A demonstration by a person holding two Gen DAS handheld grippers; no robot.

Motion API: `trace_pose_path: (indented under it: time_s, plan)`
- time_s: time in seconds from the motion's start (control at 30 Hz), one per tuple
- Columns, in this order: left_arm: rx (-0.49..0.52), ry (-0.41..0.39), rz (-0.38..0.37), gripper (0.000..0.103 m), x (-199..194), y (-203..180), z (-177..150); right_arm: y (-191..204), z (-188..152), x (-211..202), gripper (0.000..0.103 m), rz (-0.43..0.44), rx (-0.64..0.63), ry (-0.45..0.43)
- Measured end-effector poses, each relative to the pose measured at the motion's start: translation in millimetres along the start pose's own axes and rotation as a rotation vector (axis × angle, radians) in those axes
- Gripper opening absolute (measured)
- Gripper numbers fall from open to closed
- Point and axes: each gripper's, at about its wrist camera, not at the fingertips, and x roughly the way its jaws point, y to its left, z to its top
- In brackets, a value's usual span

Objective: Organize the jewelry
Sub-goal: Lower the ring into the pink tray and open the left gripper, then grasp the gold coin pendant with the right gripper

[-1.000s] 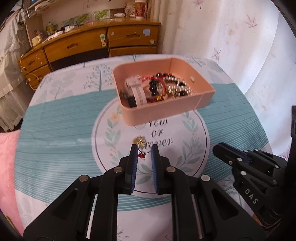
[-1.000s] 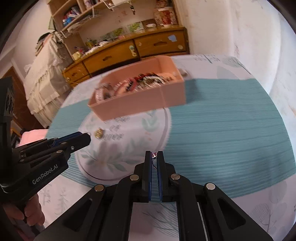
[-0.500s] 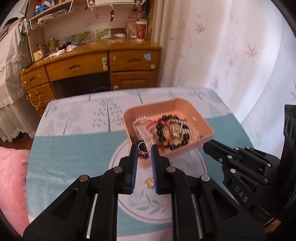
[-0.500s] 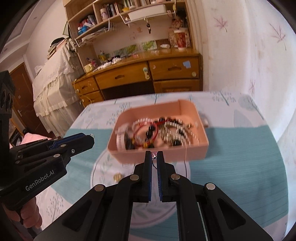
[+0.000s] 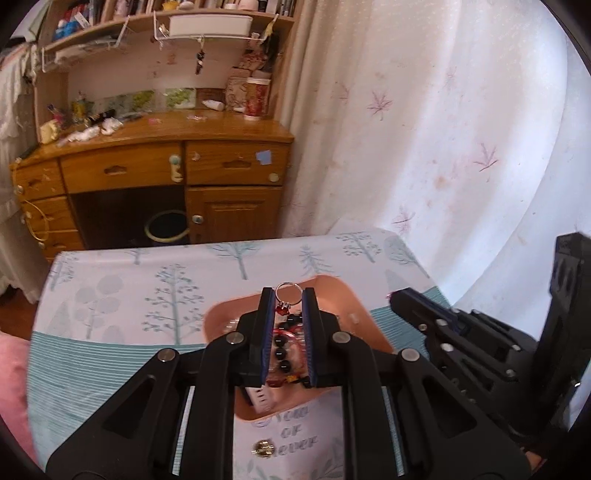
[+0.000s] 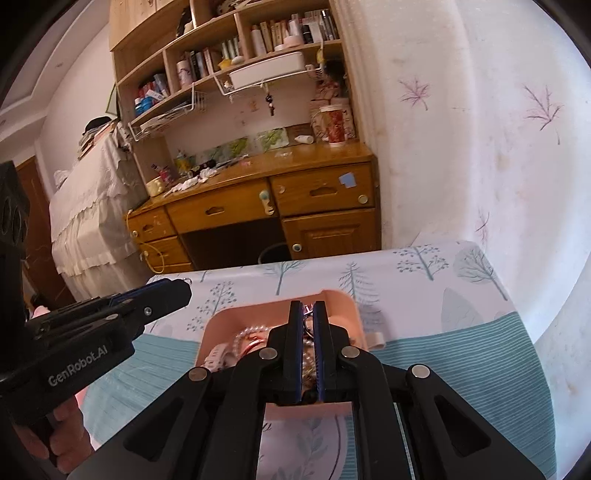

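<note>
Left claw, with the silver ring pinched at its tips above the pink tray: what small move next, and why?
Probably open the left claw a little to drop the ring. The ring, with its small red charm, is clamped at the fingertips, and the pink tray with its beads lies directly beneath, so it should land inside. A gold piece on the tablecloth is left for after.

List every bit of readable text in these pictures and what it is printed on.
"GenRobot.AI": on the left gripper's black body, right wrist view.
"Now or Never": on the tablecloth below the pink tray, partly hidden and blurred.
Book spines and bottle labels on the shelves: too small to read.
</note>
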Motion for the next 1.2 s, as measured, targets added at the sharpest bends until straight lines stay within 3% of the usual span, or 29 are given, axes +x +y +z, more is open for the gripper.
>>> trace_pose_path:
  time_s: [0.1, 0.17, 0.2, 0.37, 0.53, 0.7, 0.93, 1.13, 1.2]
  plan:
    - [0.008, 0.061, 0.002, 0.021, 14, -2, -2, -6, -1, 8, 0.010, -0.024, 0.006, 0.045]
    - [0.061, 0.080, 0.081, 0.057, 20, -6, -7, -11, -4, 14, 0.035, -0.041, 0.017, 0.086]
    - [0.074, 0.073, 0.094, 0.060, 19, -5, -11, -13, -5, 14, 0.049, -0.047, 0.024, 0.086]
    - [0.055, 0.083, 0.125, 0.061, 16, 9, -23, -25, -13, 17, 0.053, -0.048, 0.061, 0.084]
    - [0.008, 0.101, 0.205, 0.067, 8, 37, -38, -24, -26, 23, 0.069, -0.041, 0.089, 0.138]
    - [-0.024, 0.171, 0.294, 0.073, -9, 72, -62, -7, -40, 27, 0.078, -0.004, 0.106, 0.198]
    - [-0.084, 0.280, 0.412, 0.073, -41, 111, -116, 38, -76, 33, 0.078, 0.077, -0.024, 0.296]
    - [-0.216, 0.341, 0.389, 0.073, -70, 125, -164, 79, -111, 41, 0.078, 0.124, -0.177, 0.363]
    - [-0.248, 0.351, 0.381, 0.073, -76, 126, -174, 91, -121, 45, 0.072, 0.124, -0.223, 0.372]
